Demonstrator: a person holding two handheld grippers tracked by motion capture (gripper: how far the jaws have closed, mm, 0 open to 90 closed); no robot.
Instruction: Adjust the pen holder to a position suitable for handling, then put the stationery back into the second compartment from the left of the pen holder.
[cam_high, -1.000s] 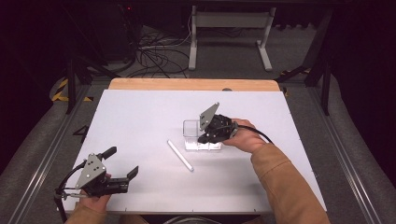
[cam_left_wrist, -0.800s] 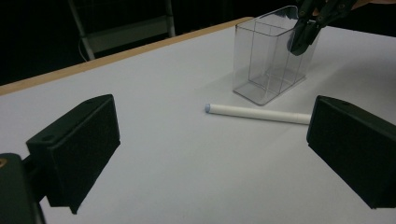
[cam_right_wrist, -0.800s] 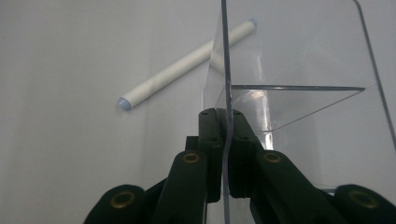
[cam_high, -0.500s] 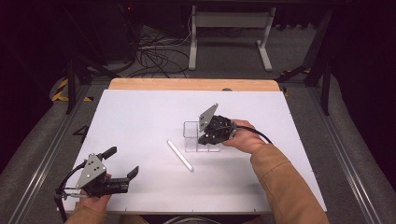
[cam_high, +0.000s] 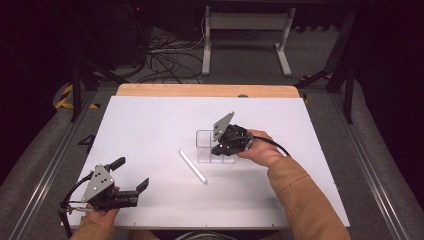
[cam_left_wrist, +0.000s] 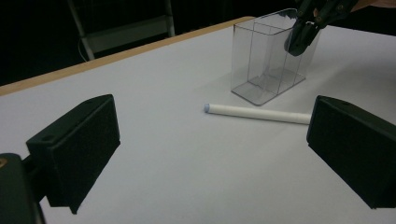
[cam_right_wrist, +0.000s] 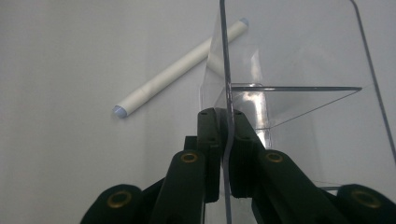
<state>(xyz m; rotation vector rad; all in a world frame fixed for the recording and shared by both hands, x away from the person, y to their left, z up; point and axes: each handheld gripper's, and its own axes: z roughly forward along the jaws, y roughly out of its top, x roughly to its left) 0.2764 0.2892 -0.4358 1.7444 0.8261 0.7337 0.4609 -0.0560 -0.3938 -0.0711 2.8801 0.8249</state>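
Sitting nearest, at the table's (cam_high: 150, 120) front left corner: left gripper (cam_high: 131, 176), held in a hand (cam_high: 97, 216) and lying low over the white surface, jaws spreading wide with nothing between them. Looking along those jaws in the left gripper view (cam_left_wrist: 210, 154): bare white tabletop, then the things farther on.

Lying farther in, near the middle of the table: white pen (cam_high: 193, 166), flat on the surface, slanting, one end showing a pale blue tip in the left gripper view (cam_left_wrist: 257, 113). Resting just beside the container, apart from both grippers.

Standing just beyond the pen: clear plastic container (cam_high: 206, 145), upright, rectangular, with an inner dividing wall forming compartments (cam_left_wrist: 264, 60).

Reaching in from the right: right gripper (cam_high: 218, 149), carried by a hand (cam_high: 260, 150) in a tan sleeve (cam_high: 305, 200). Pinching the container's thin side wall, jaws pressing together on the clear sheet from both sides, as seen close up in the right gripper view (cam_right_wrist: 225, 119).

Running along the far side: wooden table edge (cam_high: 205, 90), with dark floor and cables (cam_high: 165, 55) behind.
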